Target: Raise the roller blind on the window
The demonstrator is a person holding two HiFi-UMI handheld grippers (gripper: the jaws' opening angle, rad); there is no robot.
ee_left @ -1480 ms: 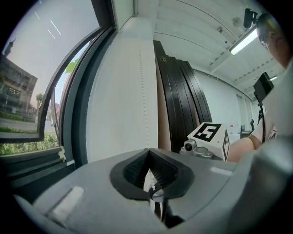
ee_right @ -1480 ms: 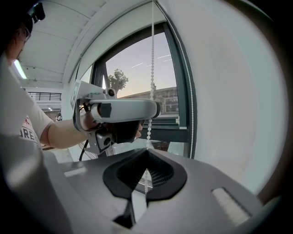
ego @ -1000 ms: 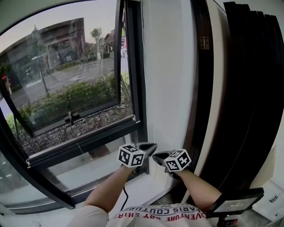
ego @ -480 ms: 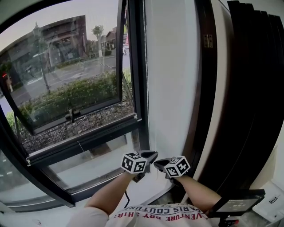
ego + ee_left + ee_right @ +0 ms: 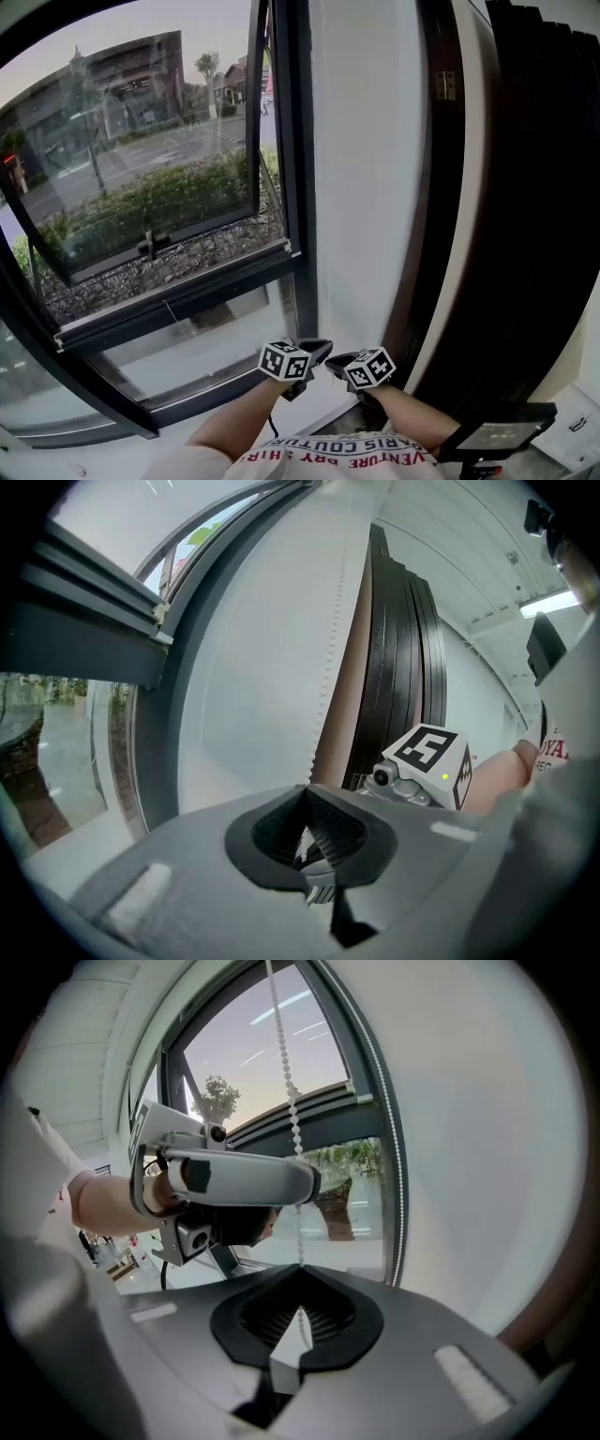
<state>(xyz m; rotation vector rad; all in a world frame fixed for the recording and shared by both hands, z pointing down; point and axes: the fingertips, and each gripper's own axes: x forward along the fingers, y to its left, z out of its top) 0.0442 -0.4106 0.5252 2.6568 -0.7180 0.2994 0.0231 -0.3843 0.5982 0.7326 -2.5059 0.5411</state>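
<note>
A white bead chain (image 5: 289,1082) hangs down beside the black window frame (image 5: 295,187). In the right gripper view it drops from the top straight into my right gripper (image 5: 300,1321), which is shut on it. Just above, the chain passes the tip of my left gripper (image 5: 309,1183). In the left gripper view the chain (image 5: 327,677) runs down the white wall into my left gripper (image 5: 306,832), also shut on it. Both grippers sit low and close together in the head view, left gripper (image 5: 322,345) and right gripper (image 5: 334,358). The blind's fabric is out of sight.
A tilted-open window sash (image 5: 141,169) leans outward at the left. A white wall strip (image 5: 361,187) and dark folded curtains (image 5: 525,234) stand to the right. A black flat device (image 5: 497,433) sits at the bottom right, and a pale sill (image 5: 216,366) lies under the window.
Both grippers have sunk together towards the bottom of the head view, staying side by side and shut on the chain.
</note>
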